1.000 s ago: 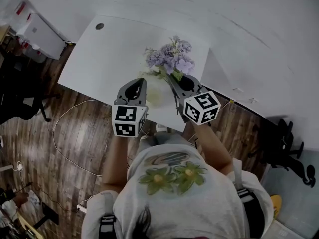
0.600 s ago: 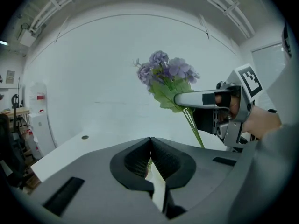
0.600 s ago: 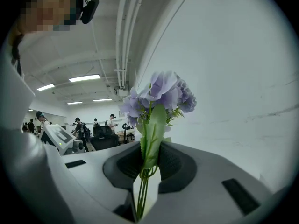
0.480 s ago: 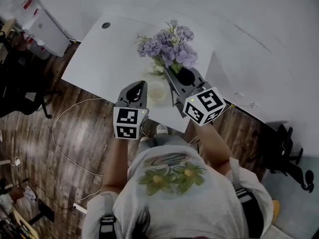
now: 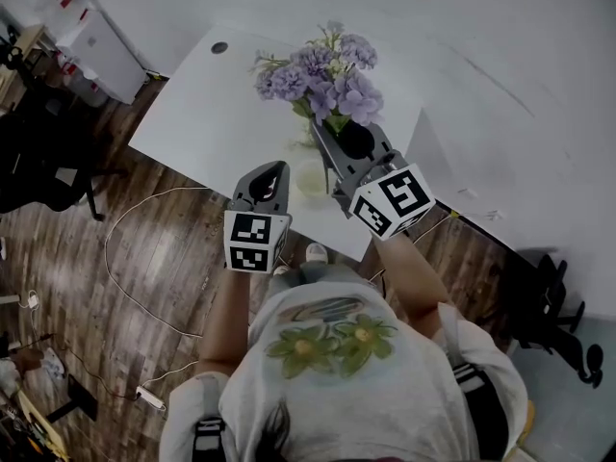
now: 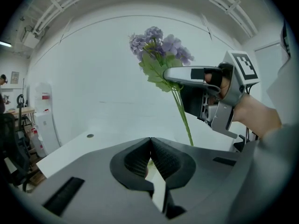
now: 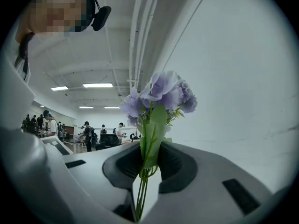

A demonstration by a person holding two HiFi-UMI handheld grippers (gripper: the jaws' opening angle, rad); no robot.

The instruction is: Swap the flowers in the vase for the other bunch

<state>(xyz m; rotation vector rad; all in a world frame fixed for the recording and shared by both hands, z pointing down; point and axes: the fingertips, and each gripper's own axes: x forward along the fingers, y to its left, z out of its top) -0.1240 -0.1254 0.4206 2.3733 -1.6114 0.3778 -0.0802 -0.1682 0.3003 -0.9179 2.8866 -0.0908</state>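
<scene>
The swap looked to be in its first half: the purple flowers (image 5: pixel 322 75) were out at the top of the vase (image 5: pixel 310 176), held high above it near the front edge of the white worktop (image 5: pixel 212 104). Their stem ends ran down behind the left gripper's body in that gripper's view, so I could not be sure they had cleared the vase's mouth. What seemed left was to set this bunch aside and to fetch and seat the other bunch, which no view showed. The right gripper (image 5: pixel 327 128) had its fingers (image 7: pixel 175 160) nearly closed, pinching the green stems and a leaf just below the blooms, which stood upright between them. The left gripper (image 5: pixel 277 166) hovered just left of the vase and a little nearer the person. Its fingers (image 6: pixel 161 155) met at the tips and gripped nothing, with only a pale sliver of what was probably the vase visible behind them.
</scene>
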